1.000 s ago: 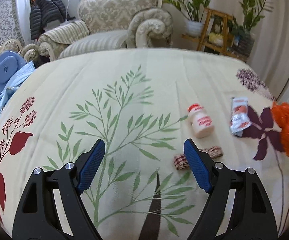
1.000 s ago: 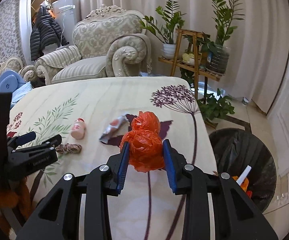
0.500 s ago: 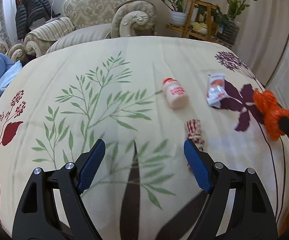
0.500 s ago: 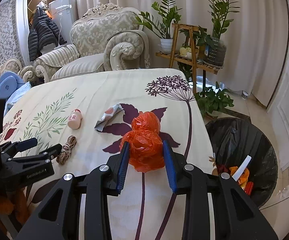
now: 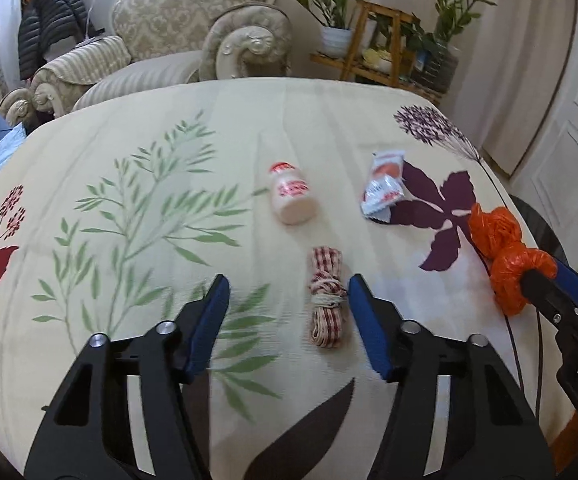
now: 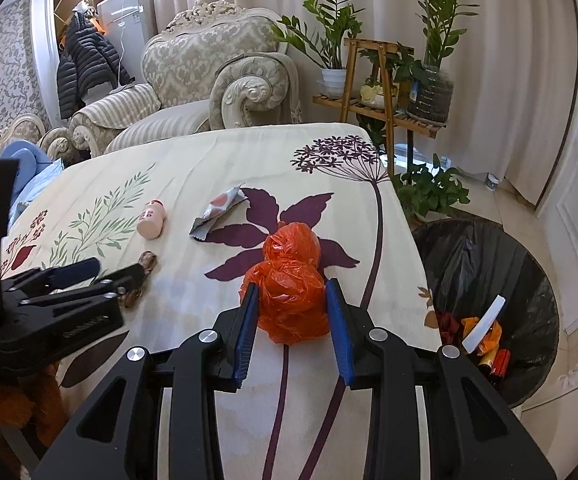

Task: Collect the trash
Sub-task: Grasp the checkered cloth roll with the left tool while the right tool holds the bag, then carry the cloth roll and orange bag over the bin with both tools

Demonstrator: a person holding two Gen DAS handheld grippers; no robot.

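Left tongs [image 5: 289,300], lower centre of the left wrist view: jaws closing, the rope bundle [image 5: 326,299] between them, lying just beside the right pad; pads not pressing on it. Right tongs [image 6: 292,308], lower centre of the right wrist view: clamped on an orange bag [image 6: 290,286], both pads against its sides, the bag resting on the table [image 6: 193,160] close to its right edge. Beyond the bundle, centre of the left wrist view: a small bottle [image 5: 292,194] lying on its side. To its right, apart from it: a crumpled wrapper [image 5: 383,186] on the purple flower print. Bin [image 6: 485,280] with black liner on the floor, right of the table in the right wrist view, holding scraps. Far upper left: armchair [image 6: 209,64]. Upper right: plant stand [image 6: 377,80].
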